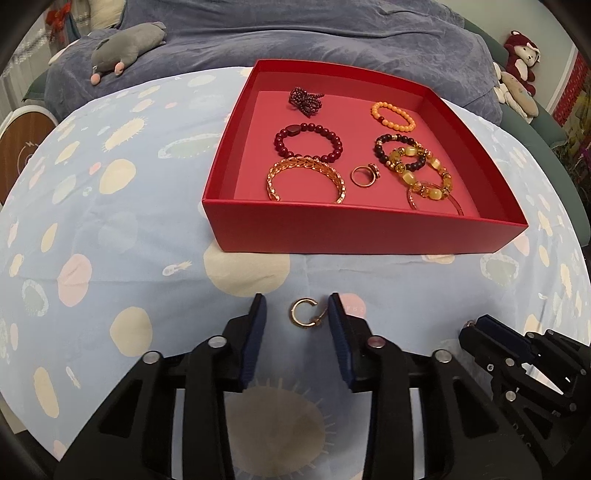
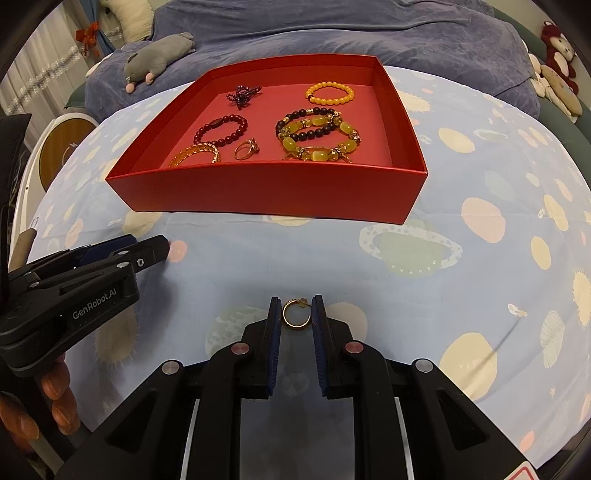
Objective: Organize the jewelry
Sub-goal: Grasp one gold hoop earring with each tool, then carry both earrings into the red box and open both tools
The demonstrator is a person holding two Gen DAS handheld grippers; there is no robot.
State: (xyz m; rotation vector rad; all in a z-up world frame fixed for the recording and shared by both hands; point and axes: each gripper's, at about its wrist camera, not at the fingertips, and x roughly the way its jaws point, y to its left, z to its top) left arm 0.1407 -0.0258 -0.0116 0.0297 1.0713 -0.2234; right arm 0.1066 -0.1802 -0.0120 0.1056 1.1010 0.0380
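A red box (image 1: 354,230) (image 2: 266,195) on the patterned cloth holds several bracelets and a gold ring (image 1: 364,175) (image 2: 245,149). A small open gold ring (image 1: 303,314) lies on the cloth between the fingers of my left gripper (image 1: 297,315), which is open around it; the right finger is close to the ring. In the right wrist view another open gold ring (image 2: 294,314) lies between the fingers of my right gripper (image 2: 295,314), which is narrowly open, with the pads close to it on both sides. Each gripper shows at the edge of the other's view (image 1: 517,354) (image 2: 92,266).
The cloth-covered round table (image 1: 110,240) stands before a blue sofa (image 1: 295,33). A grey plush toy (image 1: 125,48) lies on the sofa at the back left and stuffed animals (image 1: 519,70) sit at the right. A round white device (image 2: 62,147) stands left of the table.
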